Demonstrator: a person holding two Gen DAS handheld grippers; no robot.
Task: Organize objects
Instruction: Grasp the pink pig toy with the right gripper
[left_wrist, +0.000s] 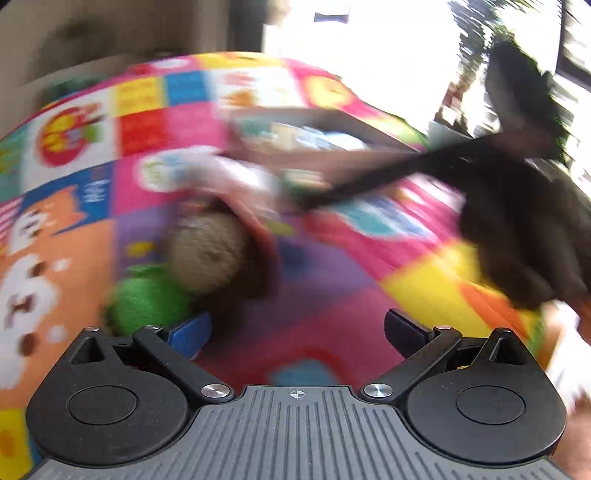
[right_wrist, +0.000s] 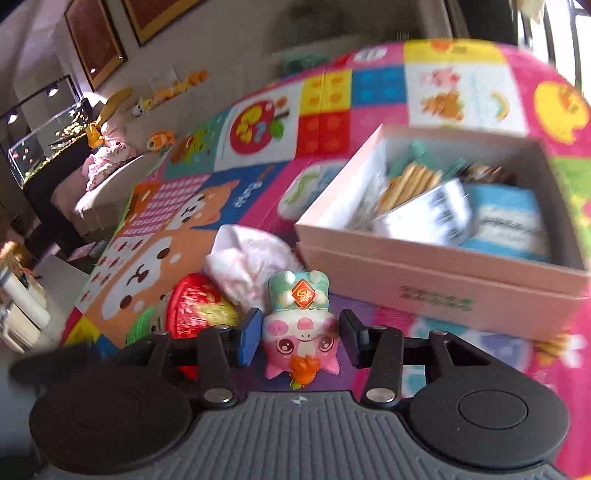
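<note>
In the right wrist view a pink pig figurine (right_wrist: 301, 328) with a teal hat lies upside down between the fingers of my right gripper (right_wrist: 299, 334). The jaws stand open, with small gaps on both sides of the pig. Behind it lie a red foil-wrapped object (right_wrist: 192, 306) and a white-pink cloth bundle (right_wrist: 251, 258). A pink open box (right_wrist: 443, 280) holding packets and cards stands to the right. The left wrist view is blurred: my left gripper (left_wrist: 297, 330) is open and empty above the mat, near a tan round plush (left_wrist: 207, 254) and a green plush (left_wrist: 147, 299).
A colourful patchwork play mat (right_wrist: 258, 155) covers the floor. A sofa with plush toys (right_wrist: 110, 147) and a fish tank (right_wrist: 44, 140) stand at the far left. In the left wrist view the other hand's dark blurred gripper (left_wrist: 517, 221) crosses the right side.
</note>
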